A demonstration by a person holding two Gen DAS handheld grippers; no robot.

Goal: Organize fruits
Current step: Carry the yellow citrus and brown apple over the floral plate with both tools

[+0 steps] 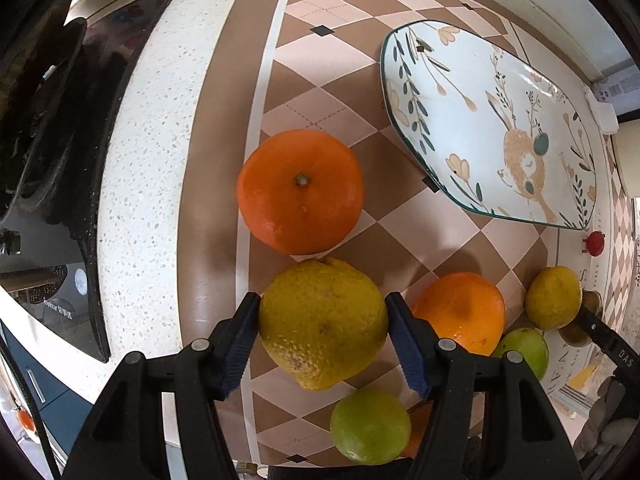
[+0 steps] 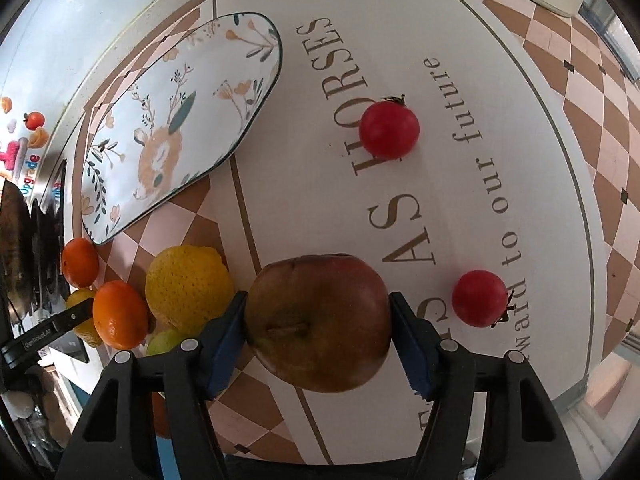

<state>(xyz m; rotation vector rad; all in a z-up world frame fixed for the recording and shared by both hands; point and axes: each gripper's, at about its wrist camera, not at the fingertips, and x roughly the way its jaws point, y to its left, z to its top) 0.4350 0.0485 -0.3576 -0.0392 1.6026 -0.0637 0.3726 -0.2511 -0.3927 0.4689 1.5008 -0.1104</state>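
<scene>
The left gripper (image 1: pixel 322 320) has its jaws closed on a large yellow citrus (image 1: pixel 323 322), one blue pad against each side of the fruit. The right gripper (image 2: pixel 318 320) likewise has its jaws clamped on a brownish-red apple (image 2: pixel 319 323), whose stem side faces the camera; whether either fruit rests on the surface or is lifted off it cannot be told.

Taking the yellow citrus as the landmark, in the left wrist view: a big orange (image 1: pixel 300 190) sits just beyond it, touching or nearly touching its far end. To its right lies a second orange (image 1: pixel 460 312), and nearer the camera, below the citrus, a green lime (image 1: pixel 370 426). Further right of the second orange are another green fruit (image 1: pixel 524 350) and a smaller yellow citrus (image 1: pixel 553 297). A small red fruit (image 1: pixel 595 242) lies well beyond these.

The floral plate (image 1: pixel 404 76), white with a dark green rim and a deer drawing, lies well apart from the held citrus, beyond and to the right, on the checkered cloth (image 1: pixel 320 68) that covers the surface.

In the right wrist view, a yellow citrus (image 2: pixel 188 288) and an orange (image 2: pixel 119 316) lie left of the held apple, two red fruits (image 2: pixel 389 128) to its far side and right, on a white printed mat (image 2: pixel 460 208).
</scene>
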